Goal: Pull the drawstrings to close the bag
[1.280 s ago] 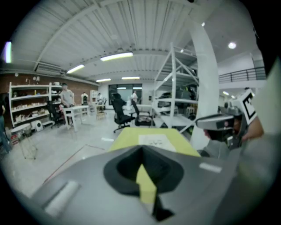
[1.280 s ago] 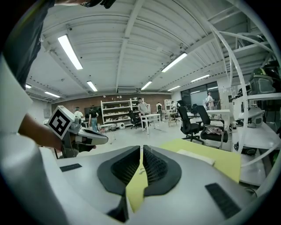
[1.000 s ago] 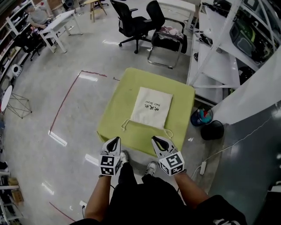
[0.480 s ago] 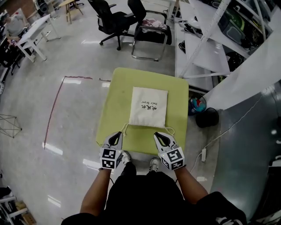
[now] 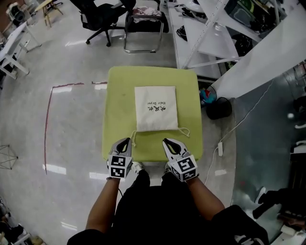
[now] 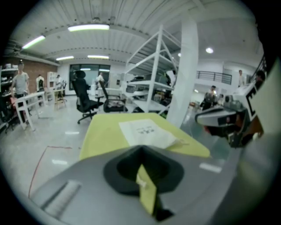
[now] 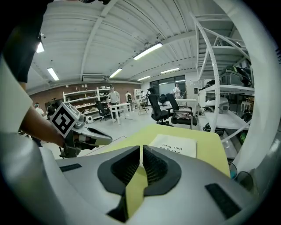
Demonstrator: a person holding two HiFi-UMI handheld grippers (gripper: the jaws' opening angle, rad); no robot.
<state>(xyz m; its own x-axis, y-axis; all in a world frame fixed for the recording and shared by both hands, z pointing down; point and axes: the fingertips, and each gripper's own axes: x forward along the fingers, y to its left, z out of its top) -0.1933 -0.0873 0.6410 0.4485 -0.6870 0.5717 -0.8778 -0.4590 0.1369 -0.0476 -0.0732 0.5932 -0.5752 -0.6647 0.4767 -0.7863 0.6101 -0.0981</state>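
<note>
A white drawstring bag (image 5: 155, 107) with dark print lies flat on the yellow-green table (image 5: 119, 100). Its mouth faces me, and a cord loop trails out at each near corner, the left cord (image 5: 134, 138) and the right cord (image 5: 185, 132). My left gripper (image 5: 127, 140) hovers at the table's near edge just left of the left cord, shut and holding nothing. My right gripper (image 5: 165, 140) is shut and empty too, near the mouth between the two cords. The bag (image 6: 147, 131) lies ahead in the left gripper view, and the bag (image 7: 174, 145) also in the right gripper view.
Office chairs (image 5: 102, 13) stand beyond the table, with a white shelf rack (image 5: 210, 33) at the right. A dark bin (image 5: 218, 108) and a power strip (image 5: 220, 149) sit on the floor right of the table. Red tape (image 5: 48, 124) marks the floor left. People stand far off.
Both grippers have moved forward and down to the table's near edge, closer to the bag's mouth. The head view has tipped down, so the table sits more centred. Both stayed shut.
</note>
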